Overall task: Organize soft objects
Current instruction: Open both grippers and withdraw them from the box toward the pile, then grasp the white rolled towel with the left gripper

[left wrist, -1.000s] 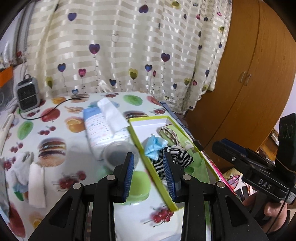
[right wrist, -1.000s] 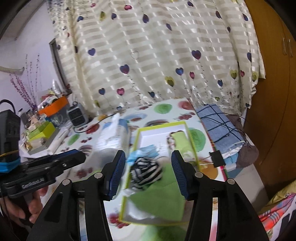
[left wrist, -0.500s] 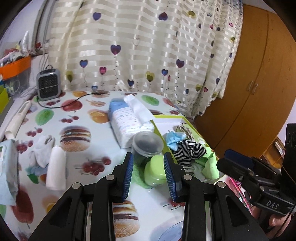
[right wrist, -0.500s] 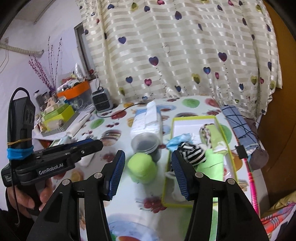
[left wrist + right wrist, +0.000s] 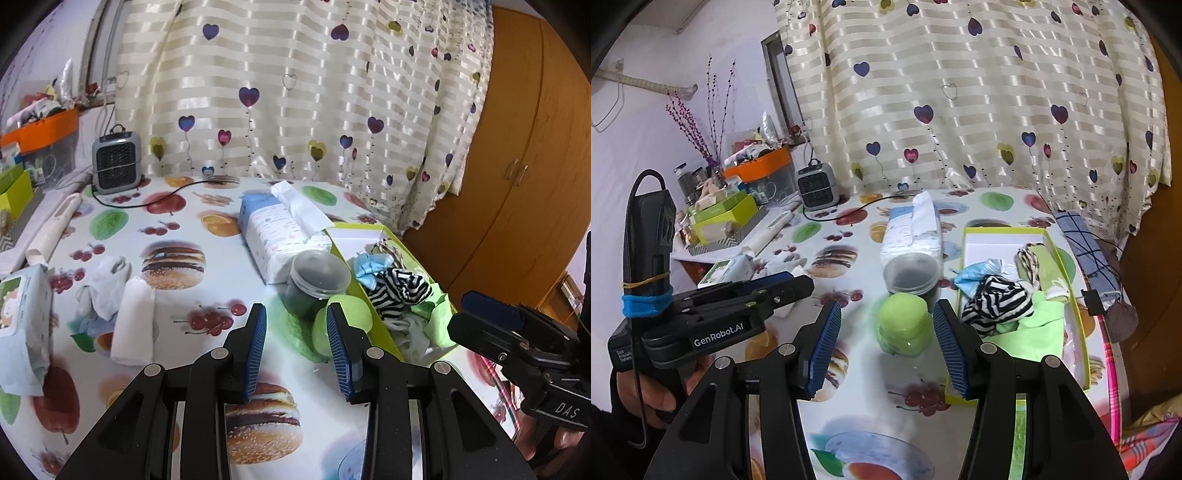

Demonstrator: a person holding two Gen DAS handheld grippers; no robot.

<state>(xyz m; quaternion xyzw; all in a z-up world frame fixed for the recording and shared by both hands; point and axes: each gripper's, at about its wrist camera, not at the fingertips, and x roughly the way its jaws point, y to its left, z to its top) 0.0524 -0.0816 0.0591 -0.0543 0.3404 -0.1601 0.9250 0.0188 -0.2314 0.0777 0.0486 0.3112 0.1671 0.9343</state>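
Note:
A lime-green box (image 5: 373, 232) (image 5: 1067, 258) at the table's right holds a black-and-white striped cloth (image 5: 400, 291) (image 5: 997, 302), a light blue cloth (image 5: 371, 266) (image 5: 975, 275) and a green cloth (image 5: 1030, 332). A crumpled white cloth (image 5: 107, 288) and a rolled white towel (image 5: 135, 321) lie on the table's left. My left gripper (image 5: 295, 310) hovers open and empty above the tablecloth, between the towel and the box. My right gripper (image 5: 886, 306) is open too, and a green jar (image 5: 905, 325) (image 5: 349, 321) shows beyond its fingers, apart from them.
A clear jar with dark contents (image 5: 317, 284) (image 5: 912, 273) stands behind the green jar, beside a tissue pack (image 5: 284, 236). A tissue box (image 5: 22, 325) sits at the left edge and a small grey heater (image 5: 116, 166) with its cord at the back. A wardrobe stands to the right.
Both grippers have drawn back and swung left, away from the box. The striped cloth no longer lies between the right fingers. More of the table's left side now shows.

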